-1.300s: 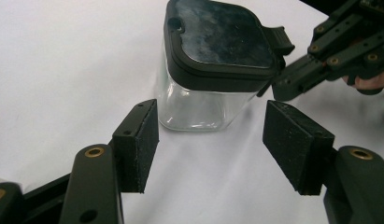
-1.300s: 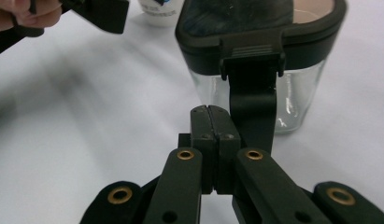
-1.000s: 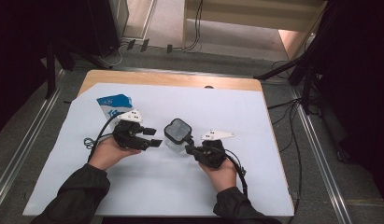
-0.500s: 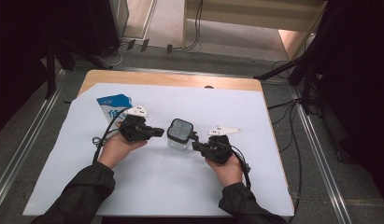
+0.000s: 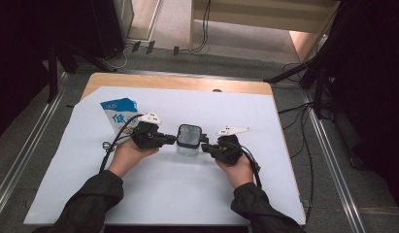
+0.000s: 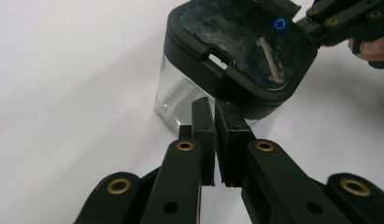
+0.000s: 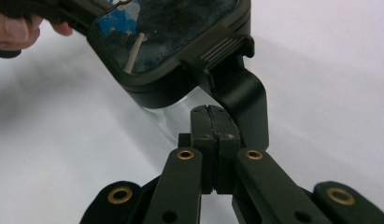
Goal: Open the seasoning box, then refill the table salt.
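Note:
A clear square container [image 5: 189, 141] with a black lid stands mid-table on the white sheet. My left gripper [image 5: 171, 139] is at its left side and my right gripper [image 5: 205, 147] at its right, each held in a hand. In the left gripper view the container [image 6: 236, 51] is just beyond my left gripper [image 6: 215, 106], whose jaws are shut with only a slit between them and nothing in it. In the right gripper view my right gripper [image 7: 209, 111] is shut and empty, just under the lid [image 7: 171, 42], beside a black latch flap [image 7: 243, 100] that hangs open.
A blue and white milk carton [image 5: 118, 114] lies at the left, behind my left hand. The white sheet [image 5: 177, 194] covers most of the wooden table [image 5: 177, 82]. Cables trail from both grippers. Dark stands and floor rails flank the table.
Both hands have moved forward and inward, closing on the container from either side. The container has shifted slightly to the right.

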Available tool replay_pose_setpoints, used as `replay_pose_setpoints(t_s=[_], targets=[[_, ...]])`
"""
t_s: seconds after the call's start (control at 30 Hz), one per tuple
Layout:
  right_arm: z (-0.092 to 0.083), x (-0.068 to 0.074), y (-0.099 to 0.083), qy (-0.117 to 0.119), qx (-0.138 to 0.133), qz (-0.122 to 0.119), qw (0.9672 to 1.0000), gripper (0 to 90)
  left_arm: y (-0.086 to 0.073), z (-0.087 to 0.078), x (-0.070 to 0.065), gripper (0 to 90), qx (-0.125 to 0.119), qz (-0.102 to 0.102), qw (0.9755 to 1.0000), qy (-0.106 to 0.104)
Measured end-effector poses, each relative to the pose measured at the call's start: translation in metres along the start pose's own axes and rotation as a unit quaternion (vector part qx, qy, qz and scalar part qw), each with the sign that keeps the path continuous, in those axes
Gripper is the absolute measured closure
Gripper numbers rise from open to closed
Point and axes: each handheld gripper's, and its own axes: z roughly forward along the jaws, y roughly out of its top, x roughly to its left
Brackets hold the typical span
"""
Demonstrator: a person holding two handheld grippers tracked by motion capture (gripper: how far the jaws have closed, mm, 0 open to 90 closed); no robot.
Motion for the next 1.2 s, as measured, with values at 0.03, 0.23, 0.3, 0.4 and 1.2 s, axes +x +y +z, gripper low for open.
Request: replay_pose_setpoints(t_s=[0.03,0.23,0.3,0.4,1.2], targets=[[0.000,-0.001,0.000,-0.001,-0.001,0.002,1.0000,90.0,0.000,0.000,-0.001,87.9,0.004,0.001,1.0000,-0.004],[-0.001,-0.003,0.001,0.000,-0.006,0.007,1.0000,90.0,0.000,0.002,-0.005,87.7,0.008,0.007,0.9999,-0.008],[0.000,-0.005,0.001,-0.005,-0.004,0.010,0.9999,90.0,-0.001,0.003,-0.007,87.6,0.010,0.008,0.9999,-0.005],[0.001,-0.007,0.001,-0.004,-0.004,0.010,0.9999,90.0,-0.001,0.003,-0.008,88.3,0.011,0.007,0.9999,-0.006],[-0.023,-0.024,0.003,0.006,-0.004,0.004,1.0000,90.0,-0.001,-0.013,-0.004,36.6,-0.007,0.020,0.9985,-0.050]])
